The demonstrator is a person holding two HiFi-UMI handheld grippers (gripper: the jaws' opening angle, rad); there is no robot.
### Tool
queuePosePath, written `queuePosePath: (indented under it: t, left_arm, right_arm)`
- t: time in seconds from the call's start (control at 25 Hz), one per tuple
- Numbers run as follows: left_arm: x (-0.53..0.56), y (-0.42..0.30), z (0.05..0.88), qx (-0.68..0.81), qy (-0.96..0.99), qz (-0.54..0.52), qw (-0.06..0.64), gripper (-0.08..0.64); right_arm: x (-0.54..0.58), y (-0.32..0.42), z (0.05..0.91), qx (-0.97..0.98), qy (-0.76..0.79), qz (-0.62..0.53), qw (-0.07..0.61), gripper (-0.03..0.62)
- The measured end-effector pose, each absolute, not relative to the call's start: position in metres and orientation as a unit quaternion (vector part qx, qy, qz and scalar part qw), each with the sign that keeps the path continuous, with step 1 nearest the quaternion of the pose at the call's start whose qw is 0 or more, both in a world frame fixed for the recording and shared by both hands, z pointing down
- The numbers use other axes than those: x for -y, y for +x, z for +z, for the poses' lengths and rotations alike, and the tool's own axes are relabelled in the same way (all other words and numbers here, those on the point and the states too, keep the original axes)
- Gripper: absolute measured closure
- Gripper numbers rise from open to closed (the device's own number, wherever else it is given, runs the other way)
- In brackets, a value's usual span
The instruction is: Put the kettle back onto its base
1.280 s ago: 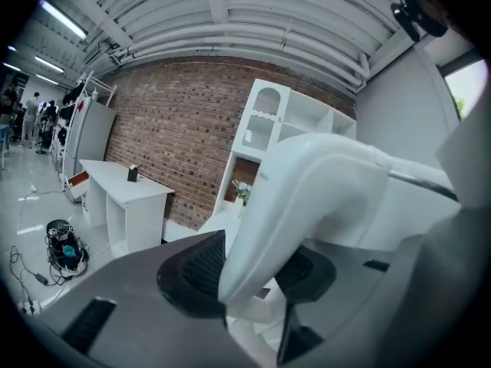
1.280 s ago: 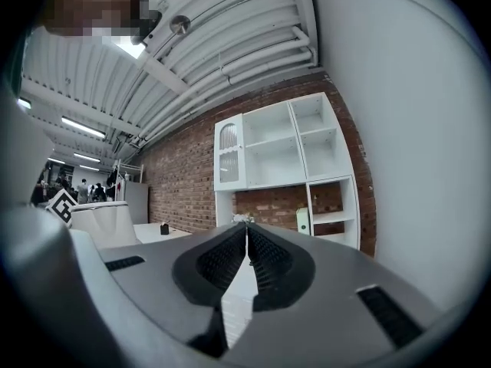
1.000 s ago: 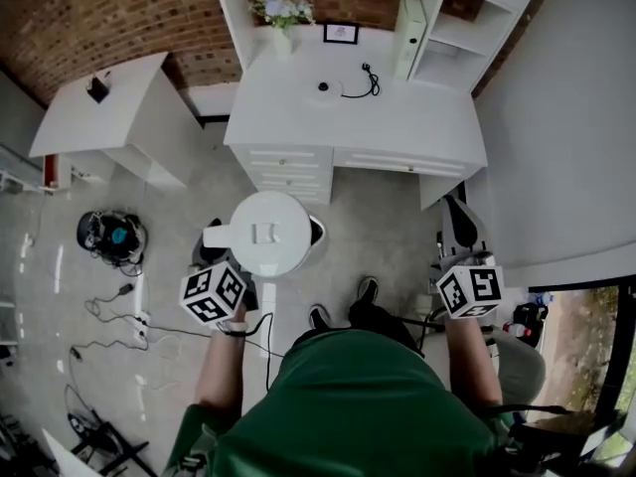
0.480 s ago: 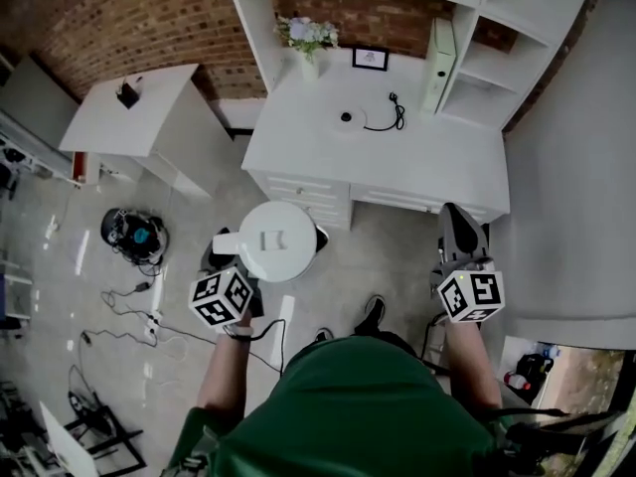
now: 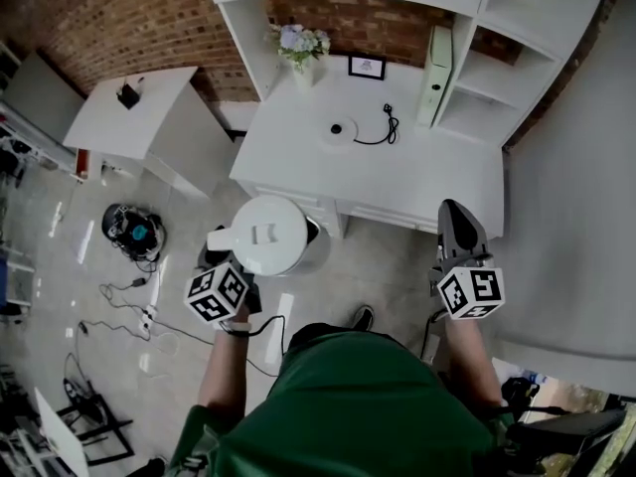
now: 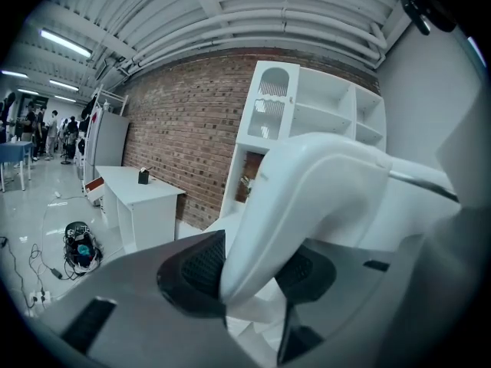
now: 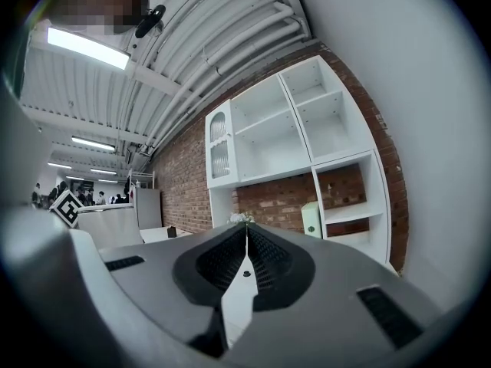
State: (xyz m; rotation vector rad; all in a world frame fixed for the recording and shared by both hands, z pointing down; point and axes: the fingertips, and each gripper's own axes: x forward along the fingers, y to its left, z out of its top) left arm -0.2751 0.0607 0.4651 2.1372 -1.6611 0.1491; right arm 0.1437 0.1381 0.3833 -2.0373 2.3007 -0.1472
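A white kettle [image 5: 266, 235] hangs over the floor just in front of the white desk [image 5: 427, 172]. My left gripper [image 5: 237, 278] is shut on its handle [image 6: 307, 198], and the dark pads [image 6: 196, 267] press it from both sides. The round white kettle base [image 5: 338, 130] lies on the desk, its black cord [image 5: 383, 127] running off to its right. It is well beyond the kettle. My right gripper [image 5: 452, 217] is shut with nothing in it, level, near the desk's right front corner; its pads [image 7: 245, 255] meet.
A vase of flowers [image 5: 298, 46], a small picture frame [image 5: 367, 67] and a pale green box [image 5: 437, 63] stand at the desk's back under shelves. A white side table [image 5: 129, 117] is at the left. Cables and a black bundle [image 5: 134, 235] lie on the floor.
Both grippers and the kettle have come closer to the desk; the kettle now hangs by the desk's front left corner. Neither grip has altered.
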Motion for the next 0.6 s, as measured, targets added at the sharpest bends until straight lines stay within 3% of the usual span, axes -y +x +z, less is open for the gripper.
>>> queuePosePath:
  t: [0.6]
  left_arm:
    - [-0.019, -0.245, 0.478, 0.608, 0.761, 0.062, 0.219, 0.382]
  right_arm:
    - [-0.085, 0.169, 0.409, -0.757, -0.649, -0.071, 0.025, 0.565]
